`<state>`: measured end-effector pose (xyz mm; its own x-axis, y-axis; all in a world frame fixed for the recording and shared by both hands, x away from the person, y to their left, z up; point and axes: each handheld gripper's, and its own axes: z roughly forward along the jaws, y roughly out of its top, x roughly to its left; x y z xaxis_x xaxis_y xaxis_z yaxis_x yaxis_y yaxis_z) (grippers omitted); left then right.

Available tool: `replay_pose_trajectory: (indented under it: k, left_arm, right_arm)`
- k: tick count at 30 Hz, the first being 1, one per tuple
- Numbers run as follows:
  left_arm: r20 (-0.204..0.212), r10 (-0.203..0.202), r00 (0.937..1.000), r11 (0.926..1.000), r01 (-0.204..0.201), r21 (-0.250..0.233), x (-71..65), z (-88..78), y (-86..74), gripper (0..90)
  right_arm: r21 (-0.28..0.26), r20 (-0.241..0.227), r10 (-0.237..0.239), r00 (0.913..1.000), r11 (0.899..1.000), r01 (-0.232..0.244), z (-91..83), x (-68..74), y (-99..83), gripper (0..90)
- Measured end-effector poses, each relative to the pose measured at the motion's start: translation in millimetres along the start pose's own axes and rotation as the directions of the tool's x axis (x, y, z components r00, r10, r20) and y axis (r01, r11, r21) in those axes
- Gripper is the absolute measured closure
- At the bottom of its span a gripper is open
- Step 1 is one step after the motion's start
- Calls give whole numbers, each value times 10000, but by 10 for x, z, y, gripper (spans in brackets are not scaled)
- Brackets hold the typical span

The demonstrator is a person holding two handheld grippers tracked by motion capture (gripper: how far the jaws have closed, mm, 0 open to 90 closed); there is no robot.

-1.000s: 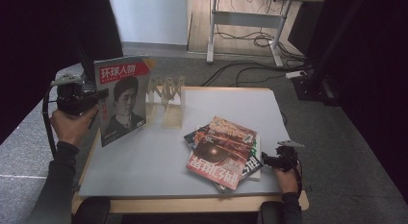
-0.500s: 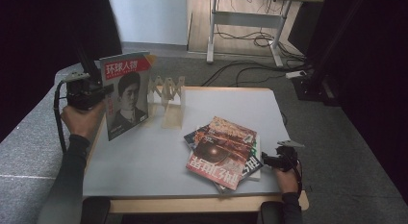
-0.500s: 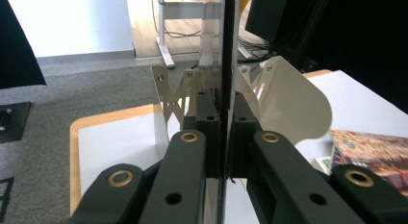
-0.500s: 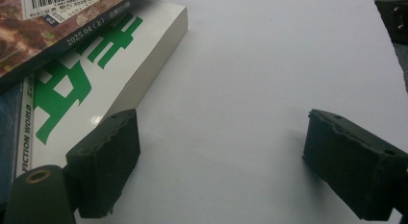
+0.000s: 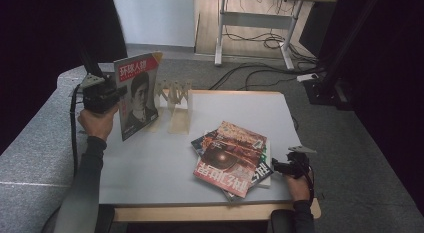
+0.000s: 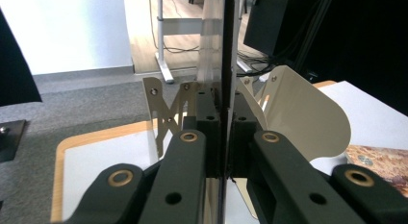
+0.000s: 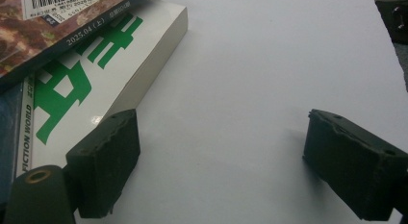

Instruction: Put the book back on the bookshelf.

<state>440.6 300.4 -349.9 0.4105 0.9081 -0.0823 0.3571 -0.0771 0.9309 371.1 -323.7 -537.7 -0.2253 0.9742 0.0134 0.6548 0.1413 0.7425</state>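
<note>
A magazine with a portrait cover stands upright over the table's left back corner, and my left gripper is shut on its left edge. In the left gripper view the magazine is edge-on between the closed jaws of that left gripper. Just to the magazine's right is a pale wooden rack, whose curved divider rises right behind the jaws. A stack of magazines lies at the front right. My right gripper rests open on the table beside it. Between the pads of this right gripper is bare tabletop, next to a white book.
The grey table has a wooden rim. A grey padded surface lies to its left. Behind it are a desk frame and floor cables. Dark curtains hang on both sides.
My left hand has carried the upright magazine rightward and slightly down, closer to the rack. The right gripper and the stack have stayed put.
</note>
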Motion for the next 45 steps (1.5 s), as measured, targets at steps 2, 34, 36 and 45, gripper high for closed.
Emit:
replay_pose_trajectory:
  k: [2, 34, 36, 45]
  left_arm:
    - [-18, 100, 9999, 9999, -100, -114, -3, 4, -40, 868]
    - [132, 228, 9997, 9681, -254, 2492, 87, -287, -169, 816]
    - [28, 152, 9999, 9677, -154, 2516, 104, -286, -157, 807]
    - [-382, -35, 9993, 9647, 134, 2631, 110, -293, -156, 860]
  right_arm:
    - [-4, 2, 3, 10000, 10000, -3, 0, 0, 0, 122]
    - [-4, 4, -24, 10000, 10000, 24, 1, -1, 0, 122]
    - [-5, 6, -23, 10000, 10000, 23, 1, 0, -1, 121]
    - [-5, 4, -20, 10000, 10000, 20, 1, 0, -1, 121]
